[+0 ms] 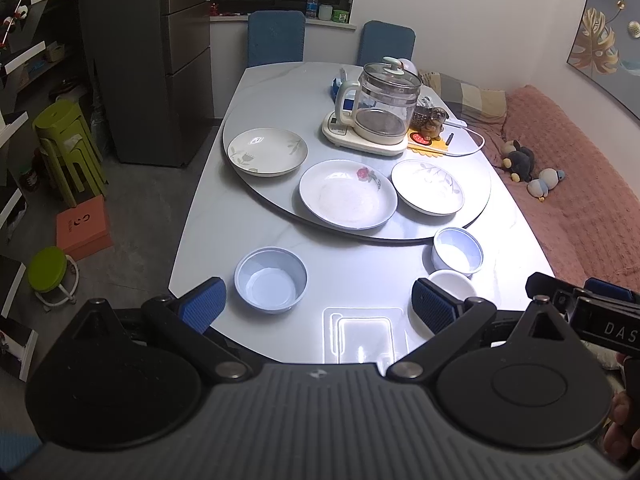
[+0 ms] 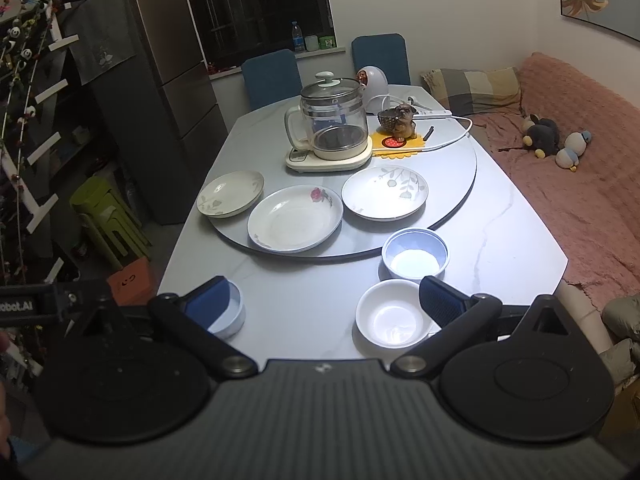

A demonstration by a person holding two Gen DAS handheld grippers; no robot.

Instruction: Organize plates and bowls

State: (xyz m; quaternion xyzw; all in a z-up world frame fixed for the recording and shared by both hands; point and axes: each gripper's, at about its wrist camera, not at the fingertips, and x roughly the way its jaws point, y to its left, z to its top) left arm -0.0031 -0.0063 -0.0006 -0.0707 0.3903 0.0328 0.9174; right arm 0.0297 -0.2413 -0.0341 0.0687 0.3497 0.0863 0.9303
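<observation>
Plates [image 2: 295, 218], round and glossy, near smooth round bowls [image 2: 415, 255].

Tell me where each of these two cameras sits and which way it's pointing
Left wrist: on the left gripper, above the table's near edge, facing along it toward the glass kettle; its own open fingers show, and the right gripper intrudes at right.
Right wrist: on the right gripper, facing the same way; open fingers show, left gripper at far left.
Shared: rose plate, white bowl, kettle.
</observation>
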